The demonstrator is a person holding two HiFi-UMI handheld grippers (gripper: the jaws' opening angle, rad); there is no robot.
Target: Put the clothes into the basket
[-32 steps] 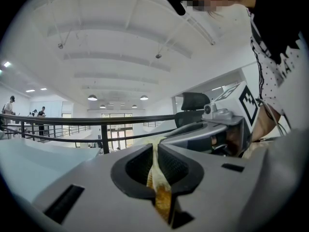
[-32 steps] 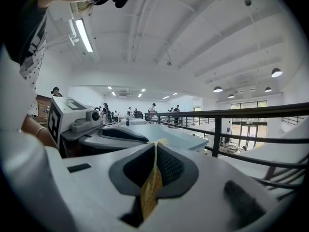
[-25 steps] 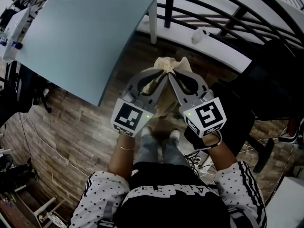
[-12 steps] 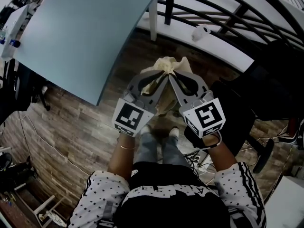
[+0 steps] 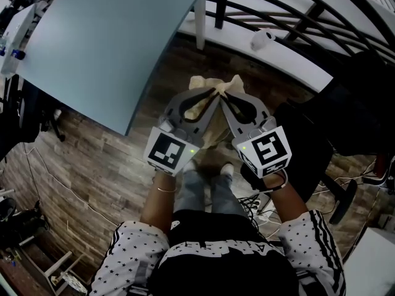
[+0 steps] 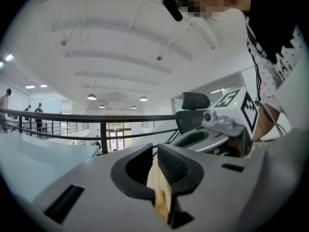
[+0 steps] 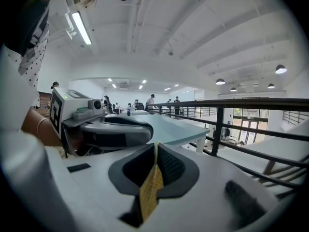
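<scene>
A cream cloth [image 5: 210, 83] hangs over the wooden floor, pinched at its top edge by both grippers, which meet tip to tip in front of me. My left gripper [image 5: 212, 94] is shut on one part of the edge. My right gripper [image 5: 223, 96] is shut on the part beside it. In the left gripper view the cloth [image 6: 158, 185] is bunched between the ribbed pads of the left gripper [image 6: 155, 154]. In the right gripper view a thin fold of cloth [image 7: 151, 187] is clamped in the right gripper [image 7: 155, 151]. No basket is in view.
A pale blue table [image 5: 105, 42] fills the upper left. A black railing [image 5: 278, 14] and a white ledge with a small white object [image 5: 261, 40] run across the top. A black office chair [image 5: 315, 143] stands at the right, with cables [image 5: 262, 208] on the floor near my feet.
The right gripper has sunk slightly with the cloth. Both grippers stay shut on the cloth, and the left one has hardly moved.
</scene>
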